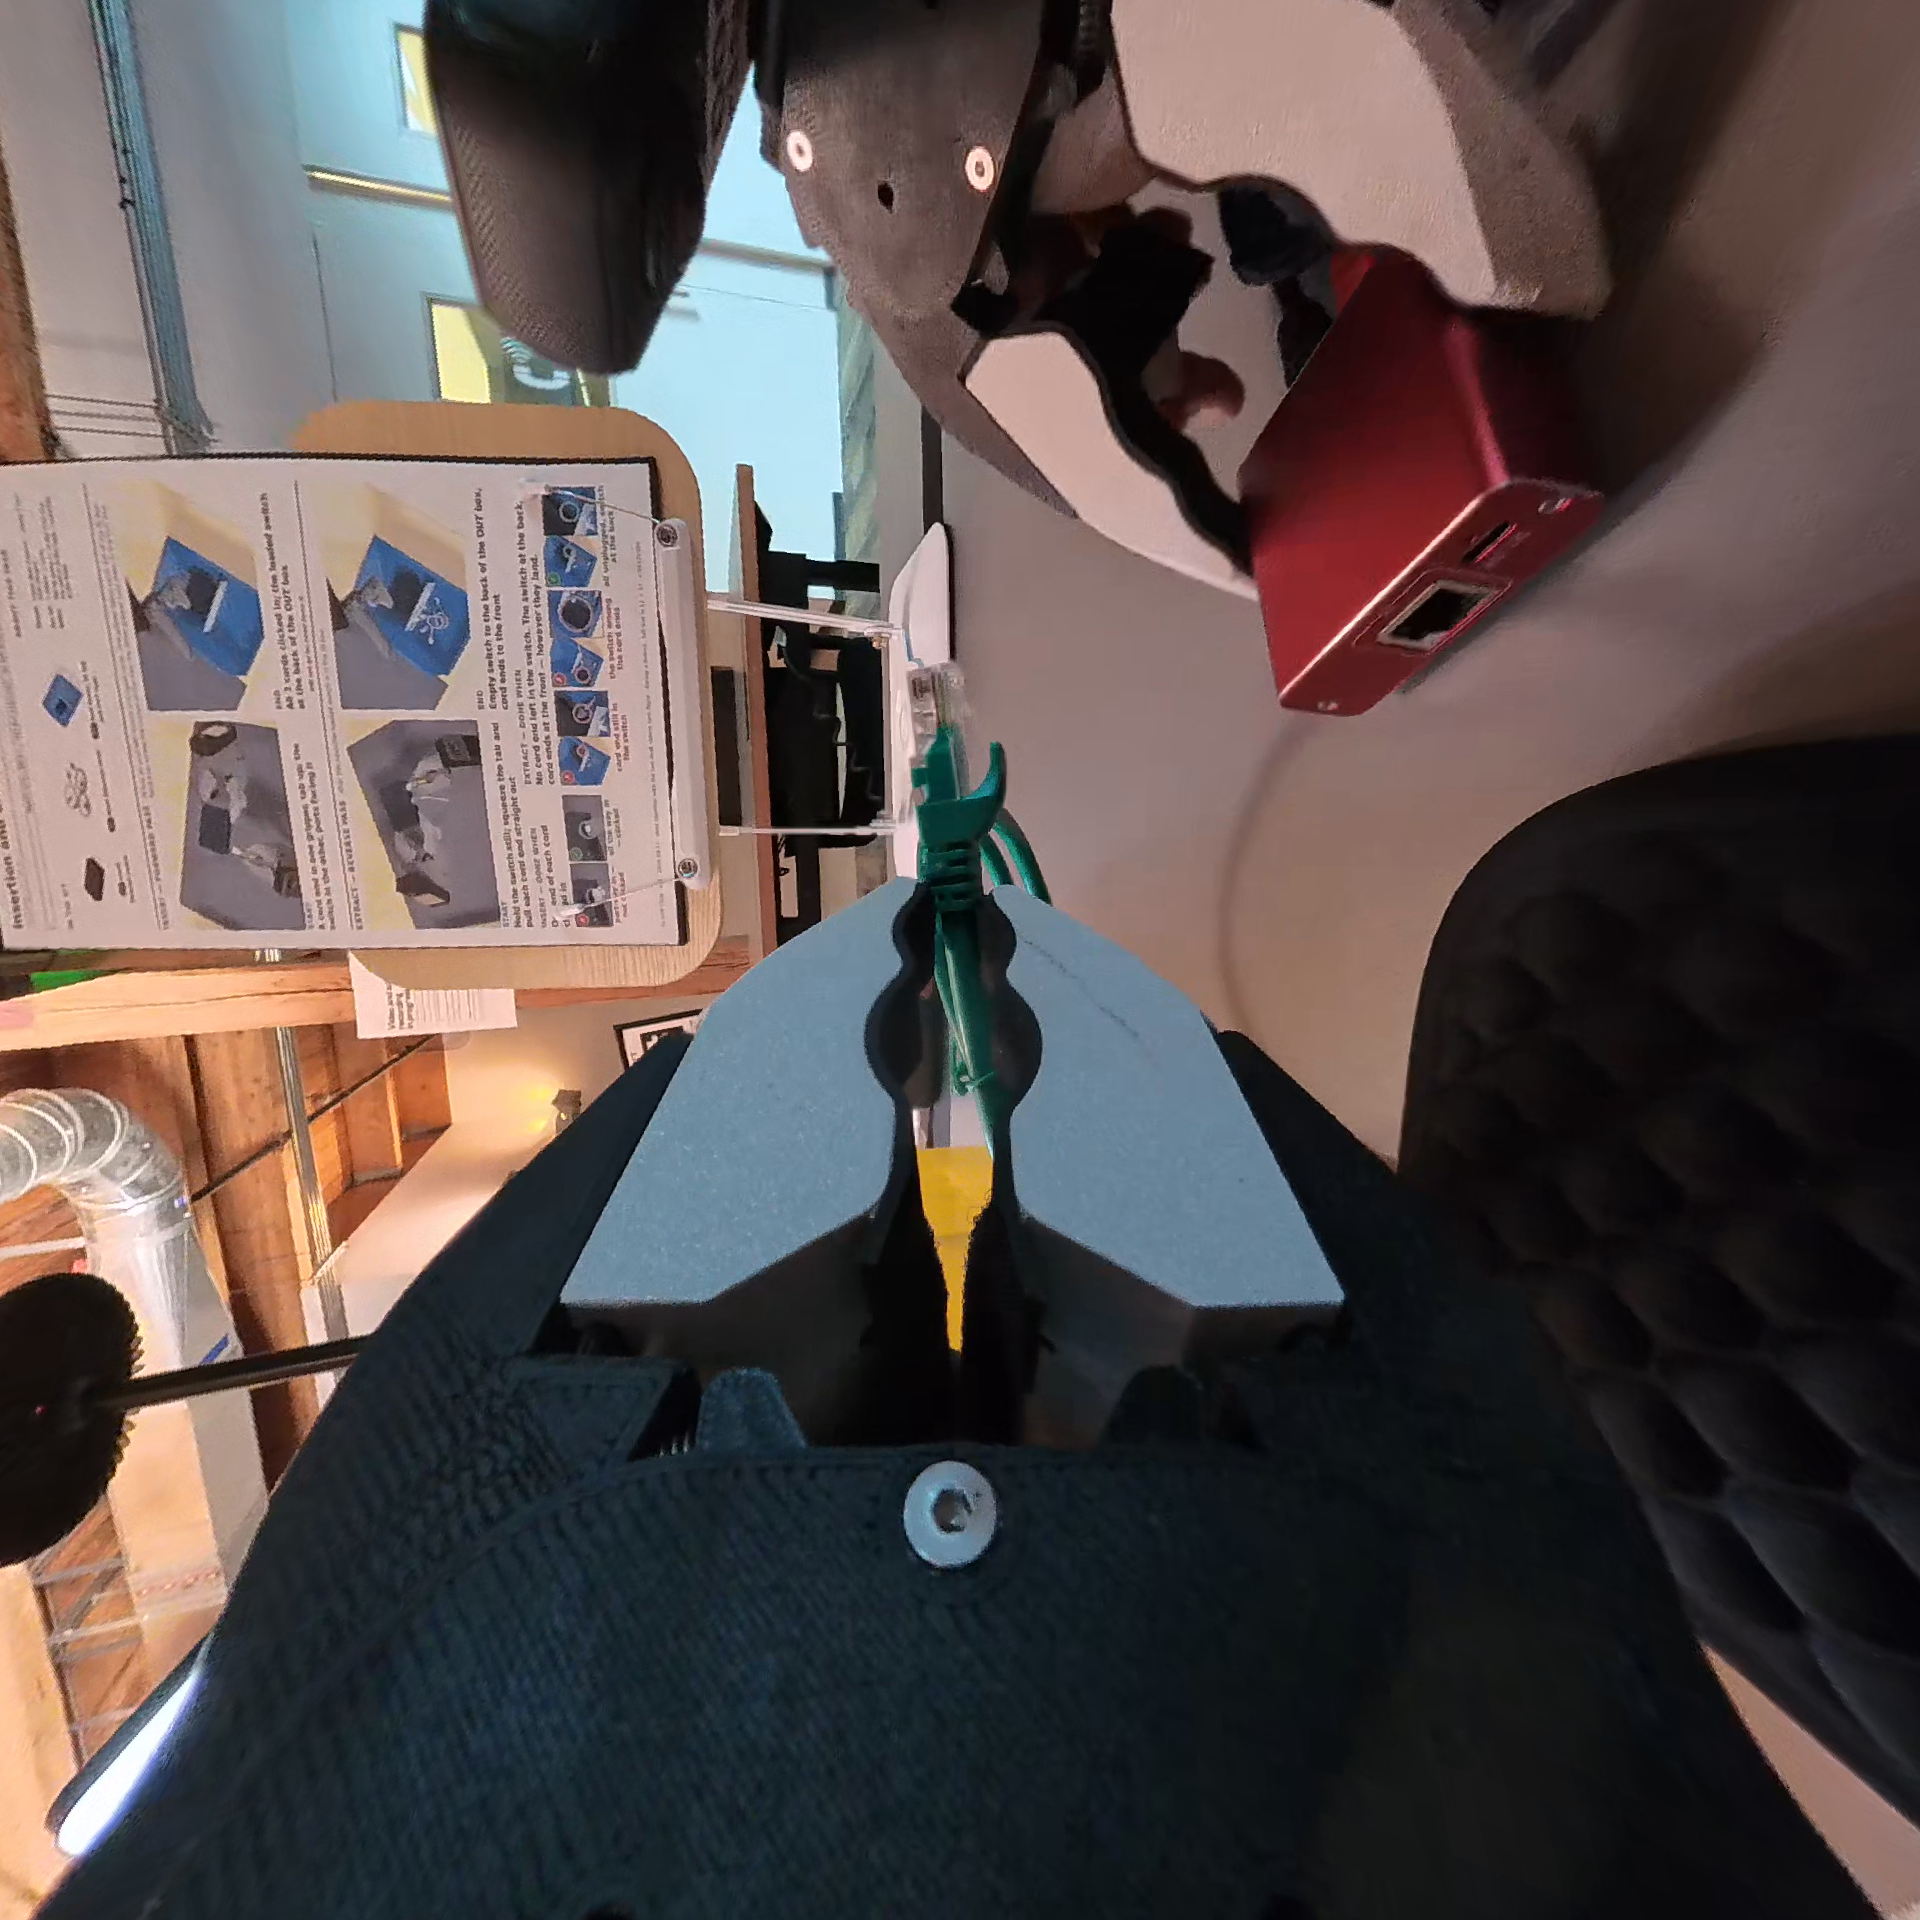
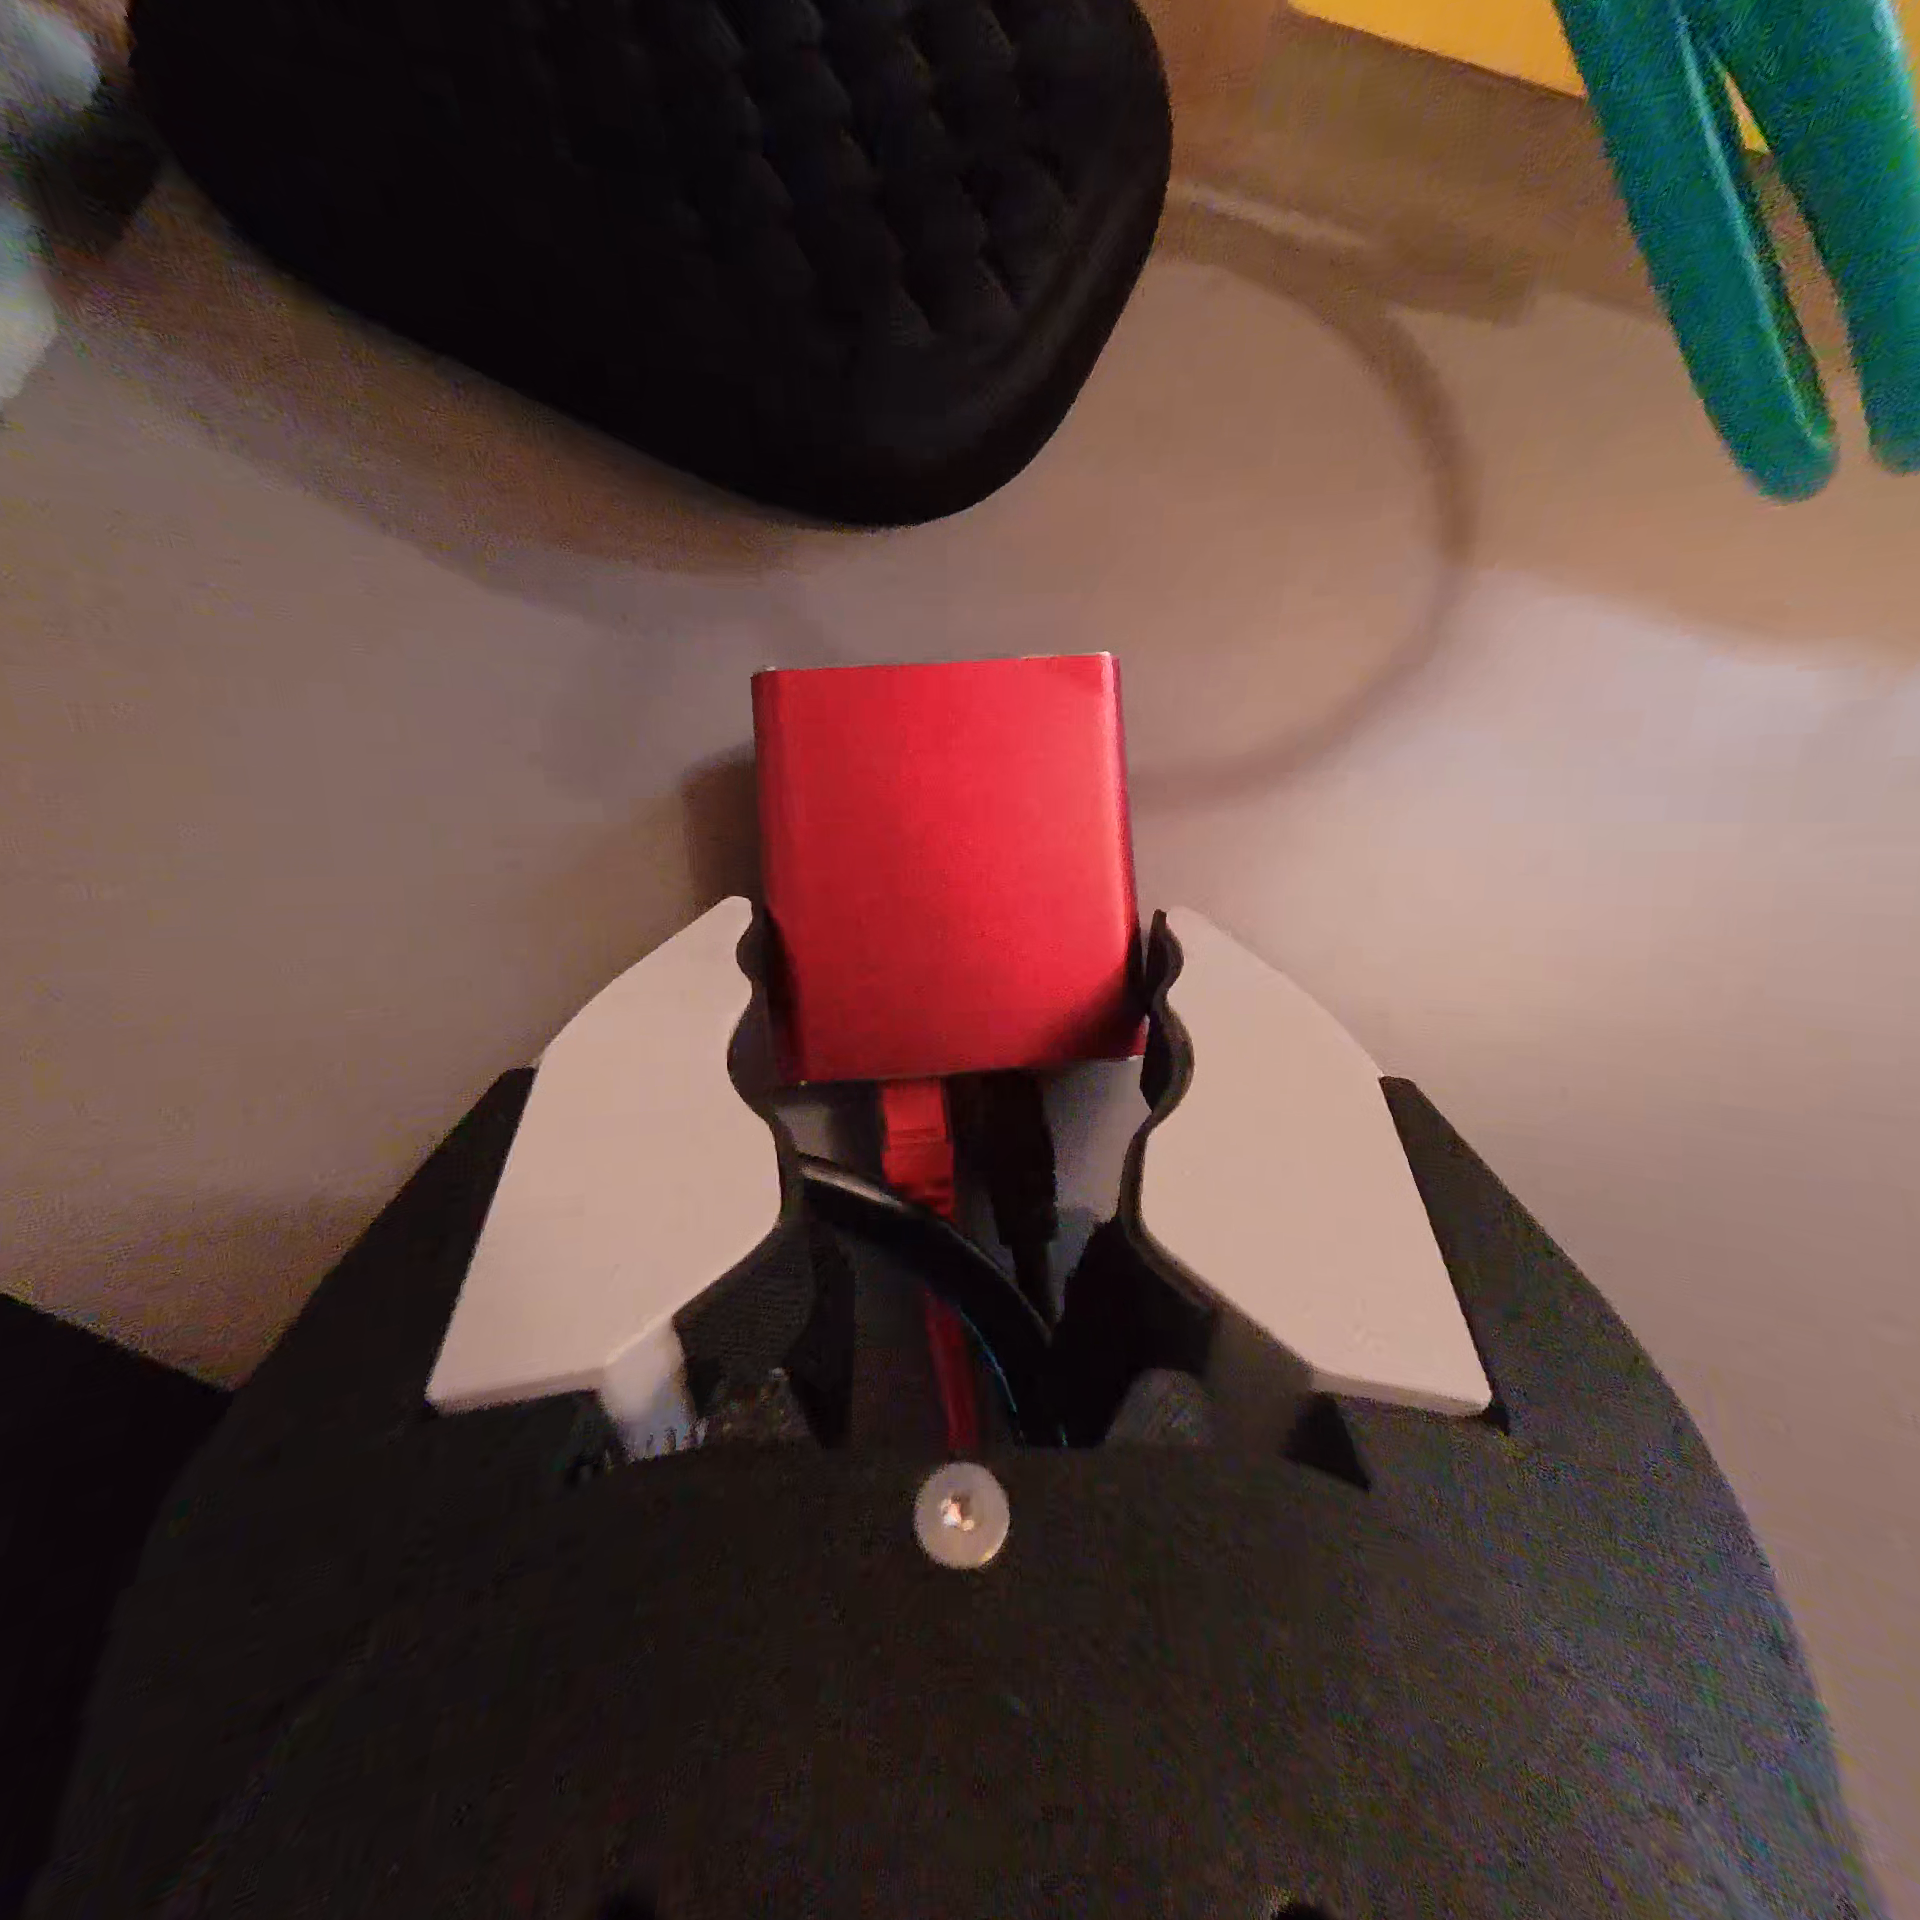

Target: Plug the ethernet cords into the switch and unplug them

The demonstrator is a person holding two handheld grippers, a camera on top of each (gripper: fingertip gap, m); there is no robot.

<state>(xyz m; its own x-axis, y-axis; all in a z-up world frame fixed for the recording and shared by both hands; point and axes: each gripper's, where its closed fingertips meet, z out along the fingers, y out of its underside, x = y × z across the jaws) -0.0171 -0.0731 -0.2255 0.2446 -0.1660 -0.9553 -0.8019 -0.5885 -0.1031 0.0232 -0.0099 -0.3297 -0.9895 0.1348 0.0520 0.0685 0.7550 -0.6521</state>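
A workshop or lab: beyond the left hand-held gripper [image 1: 951, 904] an instruction sheet [image 1: 343, 707] stands clipped on a wooden board, with timber beams [image 1: 260, 1122] and a silver ventilation duct [image 1: 114, 1174] to its left.

Green cord [image 2: 1704, 239] blurred, cut off at top/right edge, red switch [image 2: 940, 873] rear hidden betw. jaws, black mat [image 1: 1683, 1195] cropped at right.

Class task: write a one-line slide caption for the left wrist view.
Left gripper pinches a green ethernet cord, clear plug forward, while the right gripper holds the red switch with an empty port facing it.
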